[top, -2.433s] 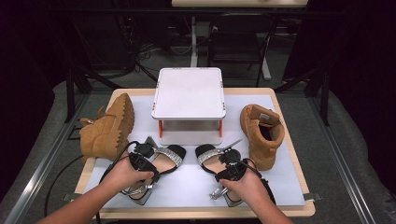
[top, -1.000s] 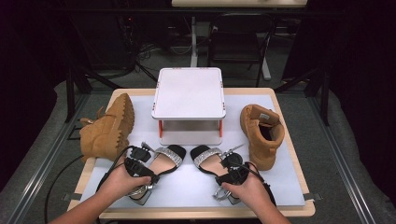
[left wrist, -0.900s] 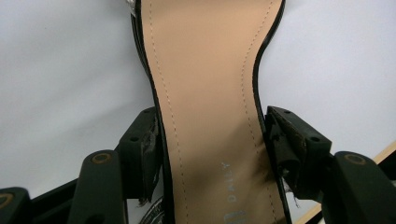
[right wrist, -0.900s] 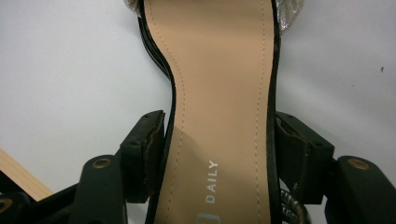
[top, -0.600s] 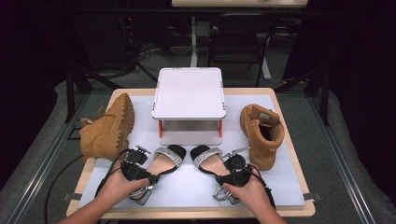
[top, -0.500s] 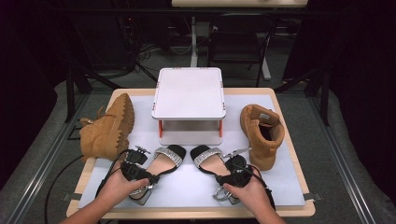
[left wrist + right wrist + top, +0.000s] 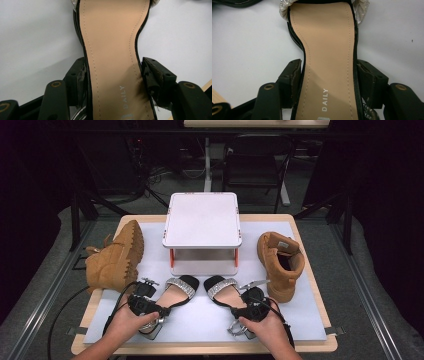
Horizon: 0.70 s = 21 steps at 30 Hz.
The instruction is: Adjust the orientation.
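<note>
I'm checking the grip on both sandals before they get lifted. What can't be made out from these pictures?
- Left sandal heel: cut off by the bottom edge in the left gripper view, under the hand in the high view.
- Right sandal heel: same, in the right gripper view.
- Whether the pads actually press either sole: too close to tell.
- Under the white stand: shadowed.

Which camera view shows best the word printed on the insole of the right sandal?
The right gripper view: the right sandal lies close under the camera, and "DAILY" reads clearly on its tan insole. In the high view this sandal is small and no lettering can be read. The left gripper view shows the left sandal.
</note>
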Available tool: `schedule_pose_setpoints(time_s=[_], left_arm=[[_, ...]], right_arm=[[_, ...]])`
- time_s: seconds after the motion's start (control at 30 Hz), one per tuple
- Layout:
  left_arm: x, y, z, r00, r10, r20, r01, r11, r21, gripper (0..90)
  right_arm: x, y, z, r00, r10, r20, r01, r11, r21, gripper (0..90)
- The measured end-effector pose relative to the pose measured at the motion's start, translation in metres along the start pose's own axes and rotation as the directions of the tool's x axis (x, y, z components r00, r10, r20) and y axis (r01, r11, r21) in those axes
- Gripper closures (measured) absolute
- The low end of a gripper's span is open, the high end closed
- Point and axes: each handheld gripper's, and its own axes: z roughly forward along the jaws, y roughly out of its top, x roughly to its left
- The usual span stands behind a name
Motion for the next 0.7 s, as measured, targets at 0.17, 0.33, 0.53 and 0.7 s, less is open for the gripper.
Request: schedule_pose_setpoints(time_s=[0.17,0.33,0.53,0.7], left_arm=[[-0.001,-0.003,0.000,0.9999,-0.013,-0.002,0.013,0.9996,-0.026,40.6],[0.002,-0.007,0.000,0.9993,-0.034,0.017,0.035,0.9979,-0.054,41.0],[0.002,-0.009,0.000,0.9992,-0.034,0.020,0.035,0.9967,-0.074,41.0],[0.003,-0.011,0.001,0.9987,-0.041,0.031,0.044,0.9949,-0.091,41.0]], right_arm=[[0.000,0.000,0.000,0.9999,-0.008,0.009,0.008,1.000,0.004,39.5],[0.001,-0.002,0.000,0.9998,-0.010,0.016,0.010,1.000,-0.008,39.4],[0.003,-0.005,0.000,0.9997,-0.003,0.026,0.004,0.999,-0.048,39.5],[0.001,-0.010,0.000,0.9999,0.008,0.015,-0.007,0.996,-0.089,39.6]])
